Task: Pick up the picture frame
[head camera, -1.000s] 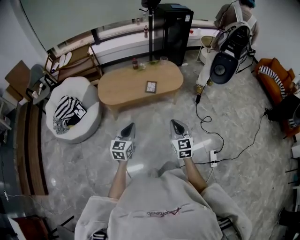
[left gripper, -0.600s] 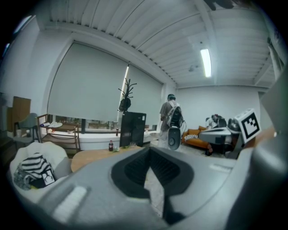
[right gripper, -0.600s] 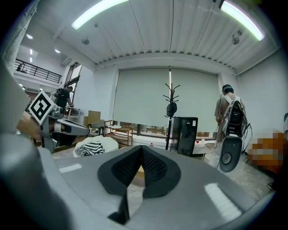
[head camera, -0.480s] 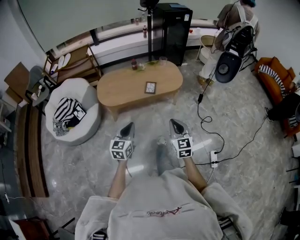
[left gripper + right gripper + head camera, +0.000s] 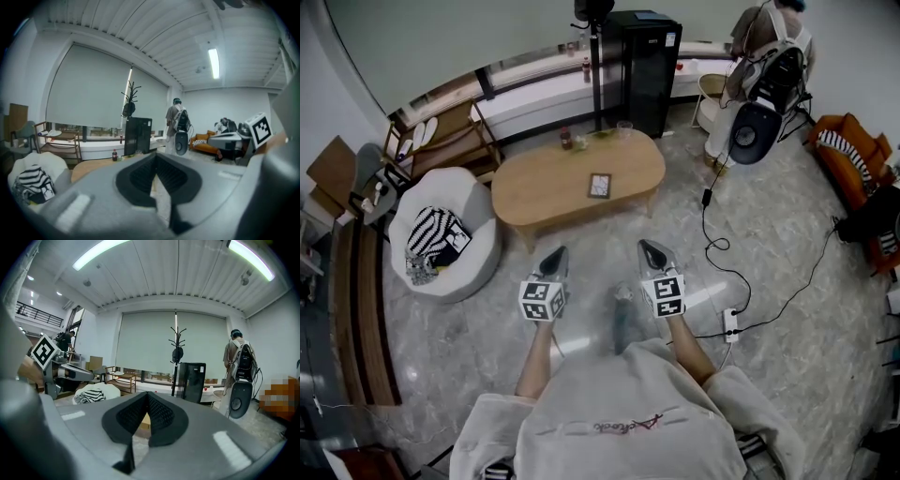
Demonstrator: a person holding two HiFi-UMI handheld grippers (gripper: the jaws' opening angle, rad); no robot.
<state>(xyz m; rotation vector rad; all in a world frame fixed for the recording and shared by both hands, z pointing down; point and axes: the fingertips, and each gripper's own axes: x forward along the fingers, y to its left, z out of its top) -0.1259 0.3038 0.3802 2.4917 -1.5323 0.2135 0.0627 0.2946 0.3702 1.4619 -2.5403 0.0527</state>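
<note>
The picture frame, small and dark-edged, lies flat on the oval wooden coffee table ahead of me. Both grippers hang over the marble floor, short of the table's near edge. My left gripper is shut and holds nothing, its tip pointing at the table. To its right my right gripper is likewise shut and empty. In the left gripper view the closed jaws hide the frame; the table shows at the left. In the right gripper view the closed jaws cover most of the table.
A bottle and a glass stand at the table's far edge. A white pouf with striped cloth sits to the left. A black cabinet and coat stand are behind; a person with a backpack is at far right. A cable and power strip lie on the floor.
Both grippers have advanced together toward the table, which now sits slightly nearer in the head view. Both stayed shut.
</note>
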